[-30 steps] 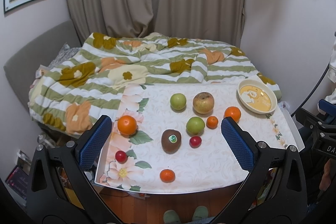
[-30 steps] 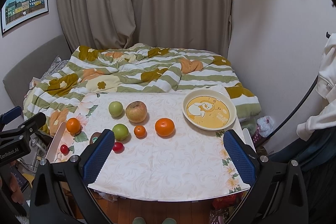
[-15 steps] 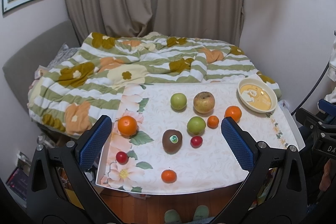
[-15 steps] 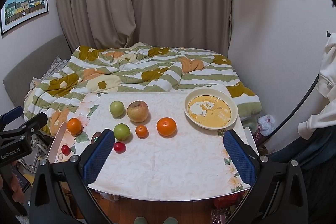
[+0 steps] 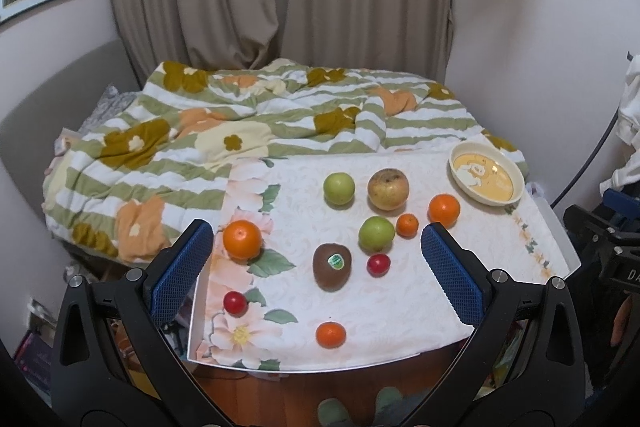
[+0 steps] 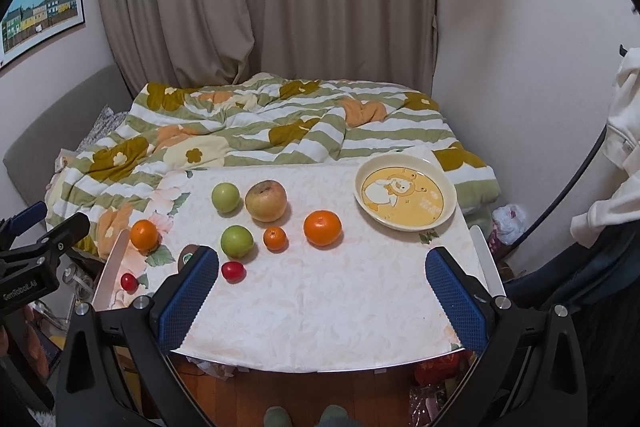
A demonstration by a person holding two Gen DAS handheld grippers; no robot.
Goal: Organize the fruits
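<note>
Fruit is seen scattered on the counter (image 5: pixel 400 311): an orange (image 5: pixel 242 239) at nine o'clock, a kiwi (image 5: pixel 332 265) at the centre, a second orange (image 6: pixel 322 227) towards three. The empty plate (image 6: pixel 448 215) sits at two o'clock. Left tongs (image 5: pixel 316 271) and right tongs (image 6: pixel 322 295) are held wide open, gripping nothing. Round fruit could be nudged and rolled off the counter edge.

Soft, even indoor light falls from above the worktop (image 5: pixel 400 307), leaving small faint shadows close under each fruit. The plate (image 6: pixel 448 215) shows only a mild sheen. Focus is sharp around it; fisheye bending curves the curtain (image 6: pixel 280 7) and black vignetting rings the corners.
</note>
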